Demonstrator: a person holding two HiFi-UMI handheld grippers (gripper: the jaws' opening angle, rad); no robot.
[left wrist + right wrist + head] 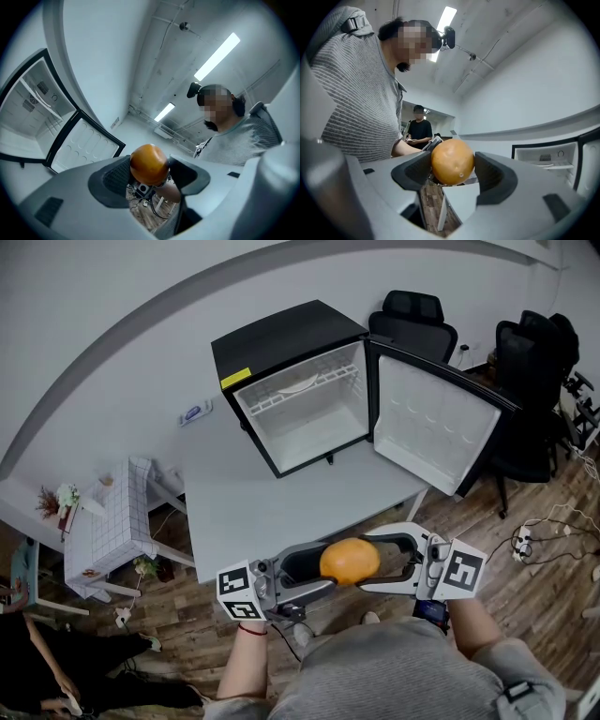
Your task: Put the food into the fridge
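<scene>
We hold one orange (pixel 350 561) clamped in both the left hand-held gripper (pixel 317 570) and right hand-held gripper (pixel 377 563), near the open fridge (pixel 281 341)

Round orange (pixel 350 561) held aloft before open fridge (pixel 305 413).

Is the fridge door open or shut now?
Open. The fridge door is swung out to the right, and the white inside of the fridge shows.
</scene>
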